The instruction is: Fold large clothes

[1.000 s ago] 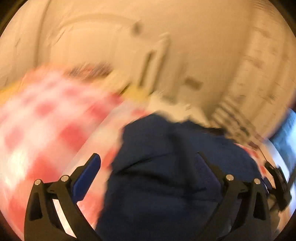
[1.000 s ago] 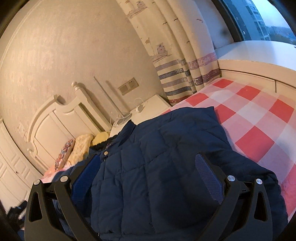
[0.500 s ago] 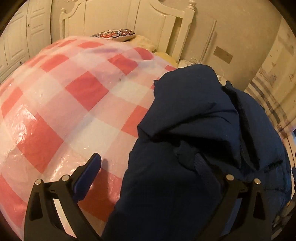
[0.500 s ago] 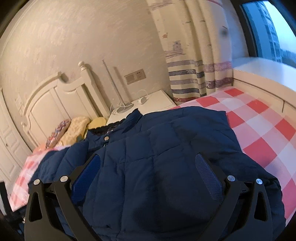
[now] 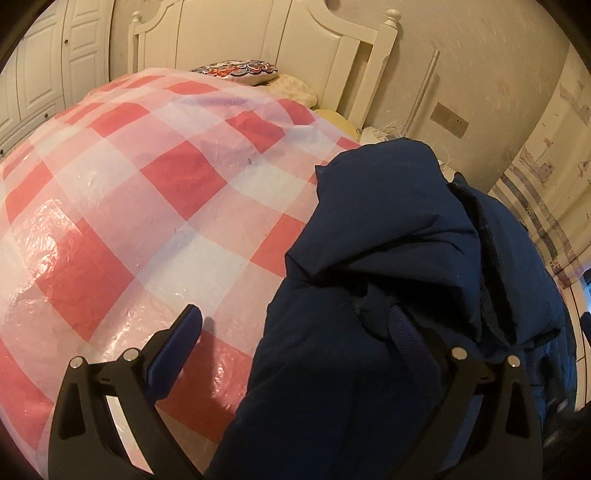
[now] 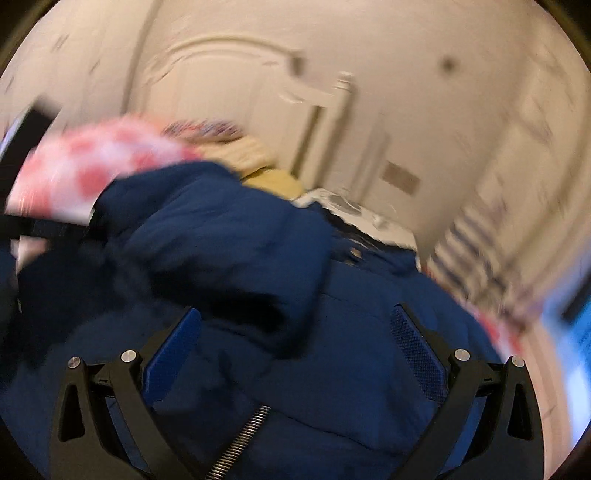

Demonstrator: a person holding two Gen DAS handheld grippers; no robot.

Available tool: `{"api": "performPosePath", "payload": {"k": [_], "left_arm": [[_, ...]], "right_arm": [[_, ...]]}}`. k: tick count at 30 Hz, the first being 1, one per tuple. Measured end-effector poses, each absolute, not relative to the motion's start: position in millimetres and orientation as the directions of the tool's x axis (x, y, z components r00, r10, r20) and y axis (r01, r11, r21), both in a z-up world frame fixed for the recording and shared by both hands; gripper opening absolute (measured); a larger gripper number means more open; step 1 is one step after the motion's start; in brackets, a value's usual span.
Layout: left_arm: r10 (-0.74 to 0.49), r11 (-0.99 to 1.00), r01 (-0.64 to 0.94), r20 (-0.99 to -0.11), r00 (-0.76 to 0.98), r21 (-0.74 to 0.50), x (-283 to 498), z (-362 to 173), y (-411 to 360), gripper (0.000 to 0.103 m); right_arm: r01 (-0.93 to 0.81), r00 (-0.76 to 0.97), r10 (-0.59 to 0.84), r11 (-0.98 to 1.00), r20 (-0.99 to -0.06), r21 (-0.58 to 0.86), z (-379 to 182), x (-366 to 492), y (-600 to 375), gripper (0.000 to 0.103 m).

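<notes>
Navy quilted fabric: the jacket [image 5: 388, 295] lies bunched on the bed [image 5: 155, 229], on the side towards the wall and striped curtain [image 5: 546, 206], with a sleeve or side panel thrown over the body.
Bed cover: red-and-white check under a glossy clear sheet; pillows [image 5: 240, 70] sit by the white headboard [image 5: 258, 33].
Left tool [image 5: 295, 325]: jaws spread wide, one blue pad over the check cover, the other pressed into the jacket's edge; nothing clamped.
Right tool [image 6: 295, 328]: jaws also apart, poised above the jacket [image 6: 332, 332]; holding nothing. This view is smeared by motion, so finer detail is lost.
Step in hand: probably between grasps, with one side folded inward and both tools seeking fresh holds.
Next move: likely pinch the near hem or the loose outer edge with each tool and carry it across evenly.
Care: puffy fill springs back, so folds need pressing flat; the slick cover may let the jacket slide.
</notes>
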State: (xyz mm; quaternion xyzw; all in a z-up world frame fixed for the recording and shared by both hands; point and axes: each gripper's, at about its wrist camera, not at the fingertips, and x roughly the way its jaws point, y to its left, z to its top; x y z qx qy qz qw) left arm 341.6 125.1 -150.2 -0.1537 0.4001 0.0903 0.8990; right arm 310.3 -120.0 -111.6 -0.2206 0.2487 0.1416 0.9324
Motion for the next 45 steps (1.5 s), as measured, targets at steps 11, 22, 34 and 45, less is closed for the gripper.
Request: {"api": "performPosePath", "payload": {"k": [11, 22, 34, 45], "left_arm": [[0.037, 0.936, -0.286, -0.748, 0.663, -0.207, 342, -150, 124, 0.100], [0.033, 0.934, -0.286, -0.746, 0.666, -0.214, 341, -151, 125, 0.100], [0.056, 0.938, -0.287, -0.734, 0.676, -0.193, 338, -148, 122, 0.100], [0.105, 0.972, -0.203, -0.563, 0.820, -0.114, 311, -117, 96, 0.100]], "right_arm": [[-0.517, 0.760, 0.125, 0.711, -0.637, -0.477, -120, 347, -50, 0.098], [-0.486, 0.678, 0.506, 0.853, -0.534, 0.192, -64, 353, -167, 0.032], [0.073, 0.710, 0.490, 0.663, -0.506, 0.745, -156, 335, -363, 0.036], [0.005, 0.680, 0.459, 0.777, -0.571, 0.630, -139, 356, -331, 0.051]]}}
